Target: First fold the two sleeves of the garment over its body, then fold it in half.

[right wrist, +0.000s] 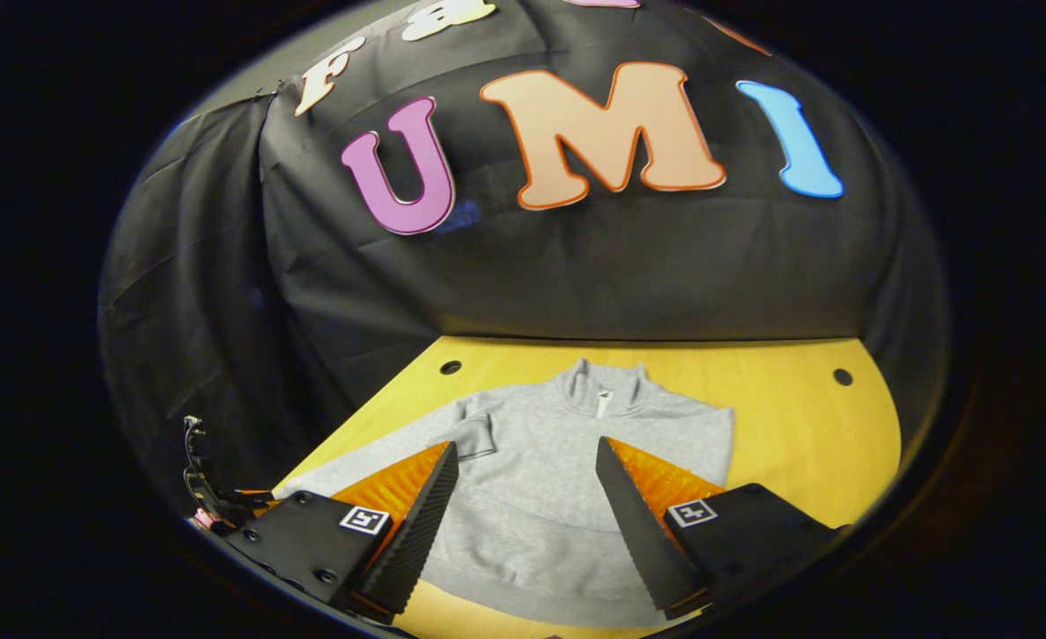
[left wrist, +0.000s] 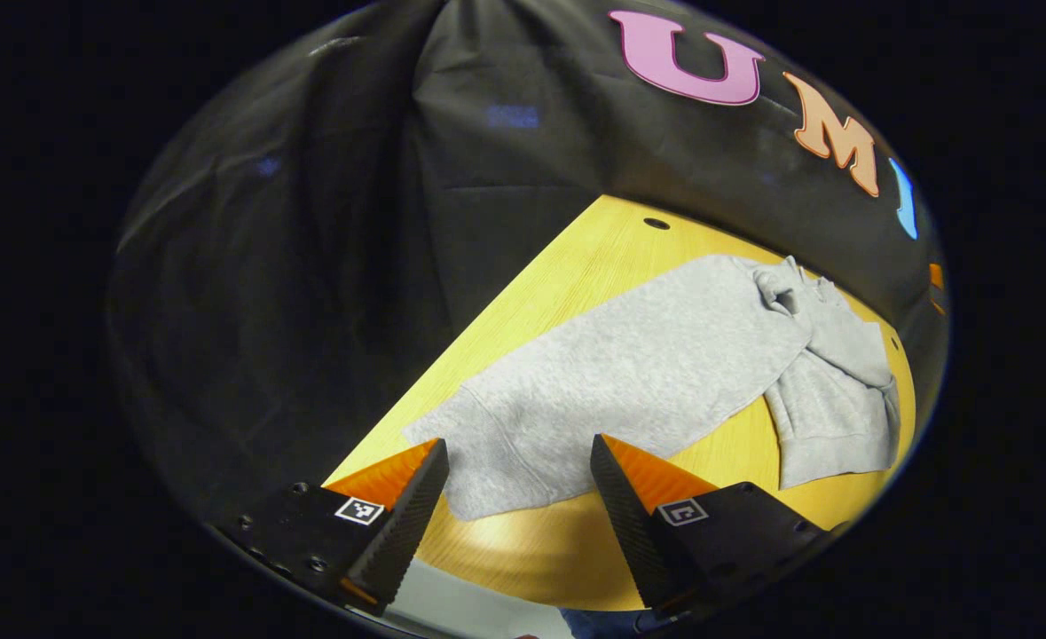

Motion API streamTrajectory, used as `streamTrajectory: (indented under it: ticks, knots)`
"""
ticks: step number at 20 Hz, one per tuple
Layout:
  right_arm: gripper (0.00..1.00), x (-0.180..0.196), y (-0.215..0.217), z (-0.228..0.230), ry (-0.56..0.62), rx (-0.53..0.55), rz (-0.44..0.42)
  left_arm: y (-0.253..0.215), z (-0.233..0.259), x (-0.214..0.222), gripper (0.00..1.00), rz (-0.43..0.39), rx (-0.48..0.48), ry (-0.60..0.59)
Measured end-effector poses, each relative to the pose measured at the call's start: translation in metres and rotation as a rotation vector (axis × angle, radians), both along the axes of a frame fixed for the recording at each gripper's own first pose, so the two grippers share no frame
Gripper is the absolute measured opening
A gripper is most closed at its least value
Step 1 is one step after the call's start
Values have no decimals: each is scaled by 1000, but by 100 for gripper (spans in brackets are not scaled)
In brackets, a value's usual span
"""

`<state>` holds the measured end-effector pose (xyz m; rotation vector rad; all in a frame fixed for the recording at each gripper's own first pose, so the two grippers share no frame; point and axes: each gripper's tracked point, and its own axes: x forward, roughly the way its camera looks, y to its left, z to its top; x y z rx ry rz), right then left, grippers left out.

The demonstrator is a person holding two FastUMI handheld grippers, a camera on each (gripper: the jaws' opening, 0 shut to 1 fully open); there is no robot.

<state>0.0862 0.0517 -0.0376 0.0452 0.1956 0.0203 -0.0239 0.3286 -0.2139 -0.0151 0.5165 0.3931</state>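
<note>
Both tongs stand wide apart and hold nothing. Seen from the left gripper view, the left gripper [left wrist: 519, 484] hovers above the near edge of the yellow wooden table [left wrist: 576, 257], its jaws framing the closest end of the pale grey fleece sweatshirt [left wrist: 647, 373]. The garment lies flat on the tabletop, its long axis running away from this tong toward the upper right, where the stand-up collar [left wrist: 784, 288] sits. One grey sleeve [left wrist: 833, 417] hangs off to the right side below the collar, apparently not yet folded over the body.

Seen from the right gripper view, the right gripper [right wrist: 527, 497] is above the sweatshirt's hem, facing the body squarely with the collar straight ahead at the far end. A sleeve [right wrist: 372, 461] stretches toward the left edge, partly hidden behind the left finger. By my reckoning the sleeve folds come first, and each tong should take the sleeve nearer its own side.
</note>
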Motion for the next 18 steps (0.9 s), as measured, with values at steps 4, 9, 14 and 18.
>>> streamTrajectory:
  ticks: [4,9,14,18]
  knots:
    - [98,-47,-36,-1,-18,0,-93,2,-8,-2,95,20,-30,22]
    - [98,-91,-75,6,-49,-9,-210,6,-10,-5,94,17,27,44]
    - [98,-134,-97,1,-59,9,-306,7,-7,-7,86,-12,29,41]
    - [98,-163,-107,-10,-50,18,-360,12,2,-7,39,-62,46,50]
